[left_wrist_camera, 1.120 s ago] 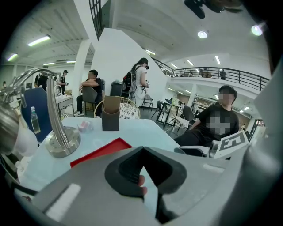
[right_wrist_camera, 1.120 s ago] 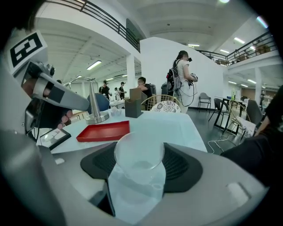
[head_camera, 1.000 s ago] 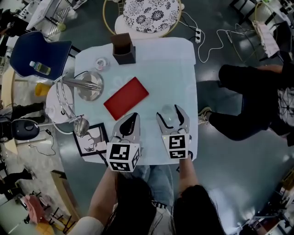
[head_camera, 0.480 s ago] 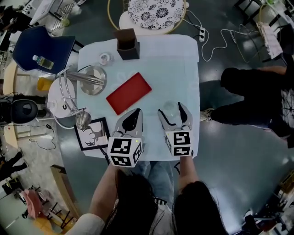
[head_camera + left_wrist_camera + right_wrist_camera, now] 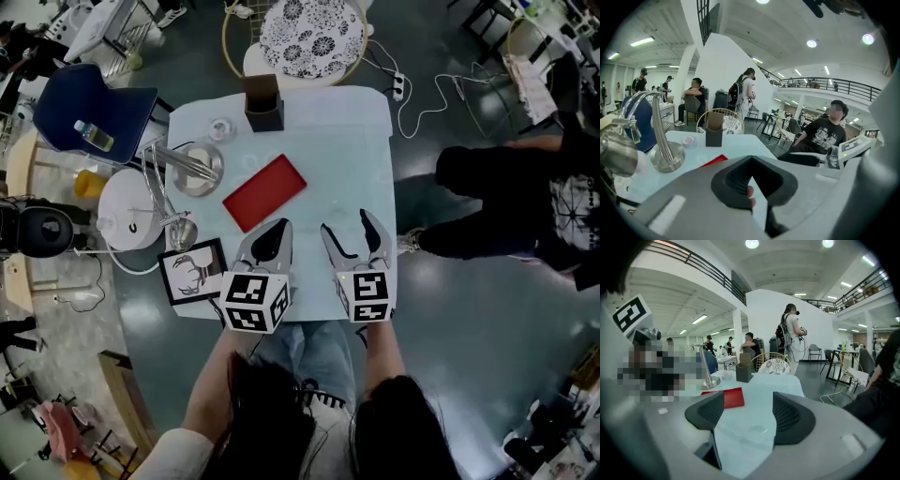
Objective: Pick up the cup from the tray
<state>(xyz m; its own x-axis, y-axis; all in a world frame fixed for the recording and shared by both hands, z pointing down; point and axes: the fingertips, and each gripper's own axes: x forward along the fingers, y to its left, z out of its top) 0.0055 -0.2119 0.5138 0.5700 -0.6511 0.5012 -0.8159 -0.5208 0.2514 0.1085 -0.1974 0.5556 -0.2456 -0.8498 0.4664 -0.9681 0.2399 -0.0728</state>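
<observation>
My right gripper point(image 5: 747, 412) fingers, spread wide, hold the clear cup point(image 5: 754, 432) by its sides, off the red tray point(image 5: 265, 192); I judge it light, slick and fragile, while my left gripper point(image 5: 281, 228) fingers are closed and empty.

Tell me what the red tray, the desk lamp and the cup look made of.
The red tray looks like matte plastic: flat, even colour. The desk lamp seems brushed metal, silvery with a sheen. The cup is see-through; glass or clear plastic, unclear.
</observation>
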